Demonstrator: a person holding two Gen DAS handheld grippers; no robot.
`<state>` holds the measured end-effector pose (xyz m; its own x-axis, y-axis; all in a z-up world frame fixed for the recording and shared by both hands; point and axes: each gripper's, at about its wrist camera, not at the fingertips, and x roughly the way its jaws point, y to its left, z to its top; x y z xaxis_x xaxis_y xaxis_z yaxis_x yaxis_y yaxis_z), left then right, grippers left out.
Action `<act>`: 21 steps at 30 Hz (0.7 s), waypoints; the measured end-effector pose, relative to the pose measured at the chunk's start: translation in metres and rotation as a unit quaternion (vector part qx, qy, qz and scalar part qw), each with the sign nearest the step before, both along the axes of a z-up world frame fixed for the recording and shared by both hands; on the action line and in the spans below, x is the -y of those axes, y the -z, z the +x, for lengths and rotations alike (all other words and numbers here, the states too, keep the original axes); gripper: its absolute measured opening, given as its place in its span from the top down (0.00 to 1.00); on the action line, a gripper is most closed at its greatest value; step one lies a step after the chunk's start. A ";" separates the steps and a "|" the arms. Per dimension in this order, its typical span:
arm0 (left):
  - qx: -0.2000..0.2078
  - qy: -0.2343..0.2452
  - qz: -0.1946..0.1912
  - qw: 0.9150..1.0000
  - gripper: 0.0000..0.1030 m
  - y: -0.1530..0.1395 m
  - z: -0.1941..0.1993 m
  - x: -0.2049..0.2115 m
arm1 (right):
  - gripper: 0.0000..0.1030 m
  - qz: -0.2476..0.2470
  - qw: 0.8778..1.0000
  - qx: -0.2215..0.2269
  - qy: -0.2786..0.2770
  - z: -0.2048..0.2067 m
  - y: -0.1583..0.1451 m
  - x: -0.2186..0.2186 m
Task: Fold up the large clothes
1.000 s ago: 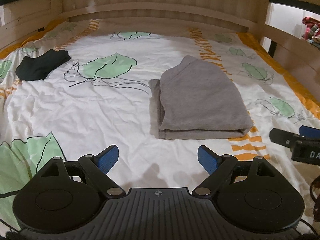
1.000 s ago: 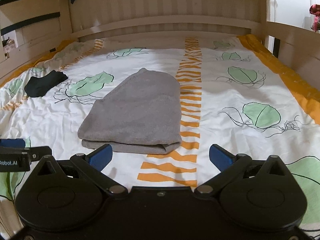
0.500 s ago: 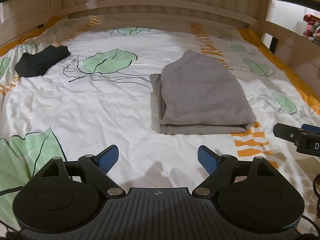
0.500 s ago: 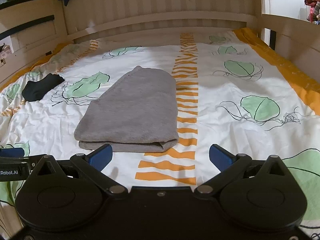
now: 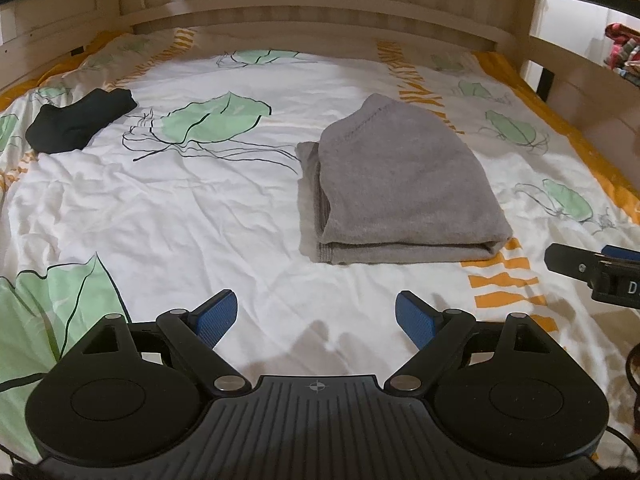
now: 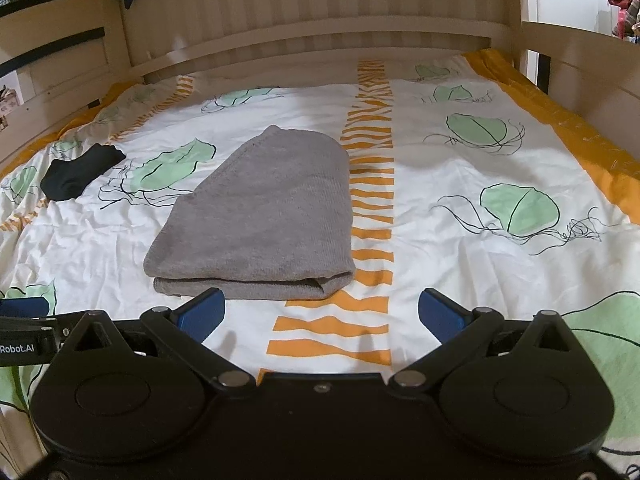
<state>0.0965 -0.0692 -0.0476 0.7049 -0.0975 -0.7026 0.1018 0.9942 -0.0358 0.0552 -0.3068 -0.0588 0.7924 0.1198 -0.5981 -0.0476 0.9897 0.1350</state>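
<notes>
Two grippers, left point(image 5: 316, 316) and right point(image 6: 320, 312), jaws released, empty | grey garment point(image 5: 400, 184) folded mid-bed point(image 5: 200, 208), near edge closest | next: pinch both near corners evenly, fold away squarely.

Folded garment point(image 5: 400, 184) mid-bed point(image 5: 200, 220) — small bundle point(image 5: 80, 124) far left, well apart.
</notes>
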 end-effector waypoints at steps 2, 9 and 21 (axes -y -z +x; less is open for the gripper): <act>0.000 0.000 0.000 1.000 0.16 0.000 0.000 0.001 | 0.01 0.000 1.000 0.001 0.000 0.000 0.000 0.000; -0.002 0.002 0.000 1.000 0.16 0.002 0.000 0.002 | 0.01 0.002 1.000 0.000 0.000 0.000 0.001 0.000; 0.000 0.001 -0.001 1.000 0.16 0.005 -0.001 0.003 | 0.01 0.001 1.000 0.001 -0.001 0.000 0.001 -0.001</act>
<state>0.0959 -0.0720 -0.0522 0.7049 -0.0996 -0.7023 0.1030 0.9940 -0.0376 0.0555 -0.3061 -0.0593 0.7935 0.1224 -0.5962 -0.0490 0.9892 0.1378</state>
